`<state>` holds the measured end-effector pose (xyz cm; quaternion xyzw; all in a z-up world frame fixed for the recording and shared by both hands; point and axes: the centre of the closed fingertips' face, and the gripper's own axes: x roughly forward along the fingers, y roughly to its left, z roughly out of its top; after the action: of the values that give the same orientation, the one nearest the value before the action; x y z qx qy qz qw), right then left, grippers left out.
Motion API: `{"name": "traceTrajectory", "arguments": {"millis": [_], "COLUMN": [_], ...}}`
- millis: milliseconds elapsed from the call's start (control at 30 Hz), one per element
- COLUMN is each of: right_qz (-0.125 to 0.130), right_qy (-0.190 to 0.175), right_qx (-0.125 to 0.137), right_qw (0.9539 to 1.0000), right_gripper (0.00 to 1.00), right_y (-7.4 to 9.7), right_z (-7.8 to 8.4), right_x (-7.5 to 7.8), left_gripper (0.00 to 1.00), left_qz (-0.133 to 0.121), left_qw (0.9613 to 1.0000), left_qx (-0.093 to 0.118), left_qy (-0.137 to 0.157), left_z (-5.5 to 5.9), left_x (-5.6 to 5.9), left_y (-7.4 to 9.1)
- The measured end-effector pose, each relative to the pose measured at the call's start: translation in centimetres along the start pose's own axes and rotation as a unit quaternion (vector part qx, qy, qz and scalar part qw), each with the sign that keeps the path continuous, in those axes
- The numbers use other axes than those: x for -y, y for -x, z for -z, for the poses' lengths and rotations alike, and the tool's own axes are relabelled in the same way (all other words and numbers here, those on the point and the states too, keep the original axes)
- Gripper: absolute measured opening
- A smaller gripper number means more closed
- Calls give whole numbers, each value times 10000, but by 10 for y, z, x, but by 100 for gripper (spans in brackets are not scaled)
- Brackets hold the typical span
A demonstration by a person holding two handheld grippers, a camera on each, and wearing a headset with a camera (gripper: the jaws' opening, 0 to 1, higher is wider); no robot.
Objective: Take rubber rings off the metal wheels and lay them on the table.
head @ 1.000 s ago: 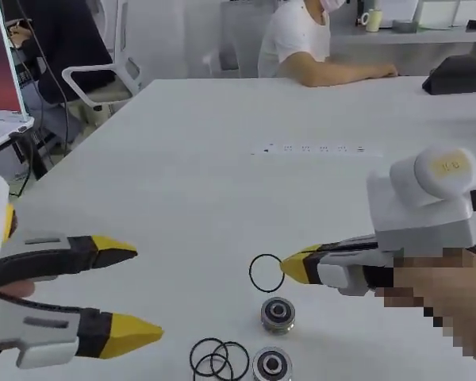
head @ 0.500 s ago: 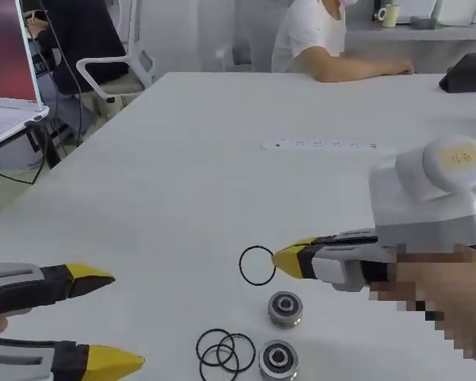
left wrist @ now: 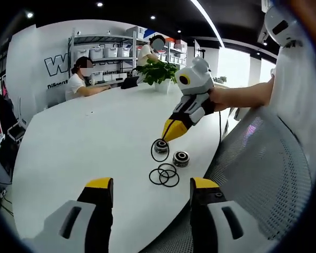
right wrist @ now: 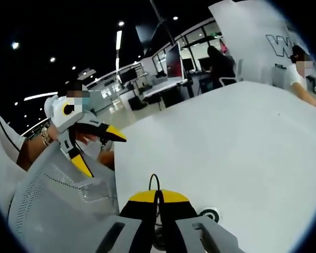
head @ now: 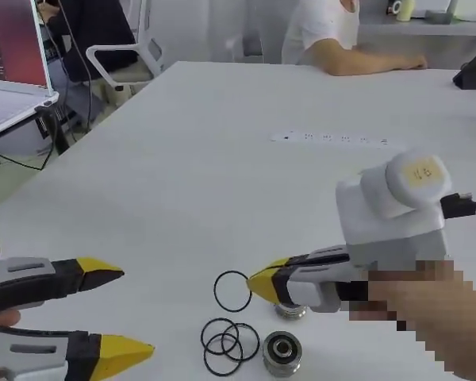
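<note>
Pinching a rubber ring (head: pixel 216 290) in the tight-closed right tongs (head: pixel 254 284) just above a wheel (head: pixel 290 312), with the left tongs (head: pixel 136 311) spread wide, empty.

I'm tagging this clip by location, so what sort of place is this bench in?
Most likely an open-plan office or lab workspace: a long white table, an office chair by a lit screen, and shelves of storage boxes against the wall.

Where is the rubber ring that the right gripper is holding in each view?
Head view: rubber ring lower centre, above the ring pile.
Left gripper view: centre, above the pile.
Right gripper view: bottom centre, above the jaws.
Shared landmark: the right gripper pinching it.
</note>
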<state>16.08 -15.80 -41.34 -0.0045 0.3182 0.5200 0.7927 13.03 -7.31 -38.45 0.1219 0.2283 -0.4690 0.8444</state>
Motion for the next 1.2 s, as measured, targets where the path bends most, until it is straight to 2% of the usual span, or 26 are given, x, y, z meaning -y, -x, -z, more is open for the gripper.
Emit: {"name": "traceTrajectory", "arguments": {"millis": [133,267,367,533,667,1133,1200], "right_qz": [-94,-170,-111,-23,52,298,320], "right_qy": [19,-26,-98,-150,-137,-82,-96], "right_qx": [-198,-471,-606,-707,-717,-637,-646], "right_qw": [9998,9987,9981,9974,9973,9975,9974], "right_gripper": [0,0,0,0,0,0,3], "right_y": [-8,-17,-20,-24,-25,-25,-25], "right_z": [11,29,38,46,48,45,46], "right_x": [-3,-5,-1,5,7,18,19], "left_gripper": [60,65,66,68,68,67,67], "left_qz": [61,122,161,178,155,177,172], "left_qw": [10000,9999,9998,9998,9997,9997,9997], "left_qx": [11,-69,-43,86,129,62,56], "left_qy": [14,-54,-65,92,136,149,161], "left_z": [1,3,2,-1,-1,2,2], "left_x": [2,5,7,6,5,5,5], "left_y": [-1,-3,-3,-3,-3,-3,-3]}}
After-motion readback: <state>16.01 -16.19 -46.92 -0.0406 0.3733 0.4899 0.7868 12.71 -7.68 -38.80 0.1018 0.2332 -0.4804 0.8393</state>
